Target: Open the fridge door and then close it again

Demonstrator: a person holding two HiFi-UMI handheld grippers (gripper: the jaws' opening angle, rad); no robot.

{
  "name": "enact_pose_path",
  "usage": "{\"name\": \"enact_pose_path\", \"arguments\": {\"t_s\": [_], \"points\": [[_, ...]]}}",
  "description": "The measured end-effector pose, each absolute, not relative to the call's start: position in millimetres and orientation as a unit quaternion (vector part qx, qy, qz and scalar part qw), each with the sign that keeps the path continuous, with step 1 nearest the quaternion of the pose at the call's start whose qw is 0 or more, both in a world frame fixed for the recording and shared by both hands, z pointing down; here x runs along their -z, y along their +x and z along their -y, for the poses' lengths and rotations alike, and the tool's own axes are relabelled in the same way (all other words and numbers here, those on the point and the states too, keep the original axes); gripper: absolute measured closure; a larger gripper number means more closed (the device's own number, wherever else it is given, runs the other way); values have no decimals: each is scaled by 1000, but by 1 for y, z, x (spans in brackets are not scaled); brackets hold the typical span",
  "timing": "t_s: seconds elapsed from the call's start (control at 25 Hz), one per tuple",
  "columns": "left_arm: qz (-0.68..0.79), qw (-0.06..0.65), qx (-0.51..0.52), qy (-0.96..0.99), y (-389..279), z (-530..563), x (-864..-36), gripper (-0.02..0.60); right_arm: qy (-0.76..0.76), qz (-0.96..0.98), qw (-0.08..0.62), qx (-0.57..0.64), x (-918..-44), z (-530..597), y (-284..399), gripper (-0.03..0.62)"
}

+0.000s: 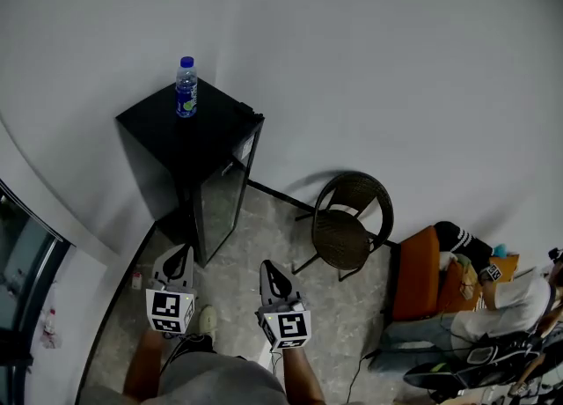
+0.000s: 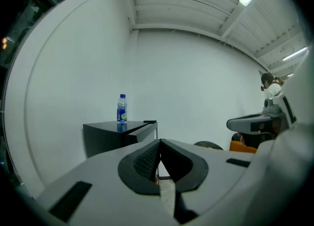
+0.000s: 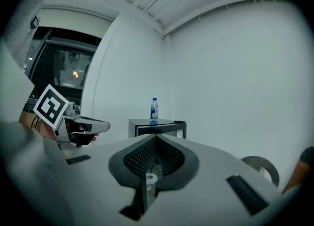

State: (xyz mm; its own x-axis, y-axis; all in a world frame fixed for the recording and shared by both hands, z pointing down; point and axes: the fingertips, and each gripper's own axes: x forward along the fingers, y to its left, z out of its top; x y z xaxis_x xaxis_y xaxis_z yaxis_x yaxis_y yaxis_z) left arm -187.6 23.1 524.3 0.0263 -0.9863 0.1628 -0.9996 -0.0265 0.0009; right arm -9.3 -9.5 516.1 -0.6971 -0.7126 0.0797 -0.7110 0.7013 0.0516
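Against the corner wall stood the fridge (image 1: 211,130), bottle (image 1: 186,88) on top, door seemingly shut. Left gripper (image 1: 175,259) and right gripper (image 1: 269,271) were closed, empty, well short of it; nothing within reach yet.

I count one fridge (image 1: 189,135), one water bottle (image 1: 186,88), one wicker chair (image 1: 347,218), one seated person (image 1: 519,302), and a left hand-held gripper (image 1: 175,261) plus a right hand-held gripper (image 1: 269,271), making two.

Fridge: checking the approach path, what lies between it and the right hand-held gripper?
Only bare floor, in the head view; the chair stands off to one side. The right hand-held gripper, shut, is short of the fridge.
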Motion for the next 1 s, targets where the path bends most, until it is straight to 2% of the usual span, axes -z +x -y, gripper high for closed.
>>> {"name": "enact_pose_path", "arguments": {"t_s": [0.6,1.0], "points": [[682,70,-74,724,-251,54,-541,577,398,916,52,0,-527,78,-72,569],[677,81,-90,726,-268,77,-559,574,416,907,61,0,-536,89,-78,569]]}}
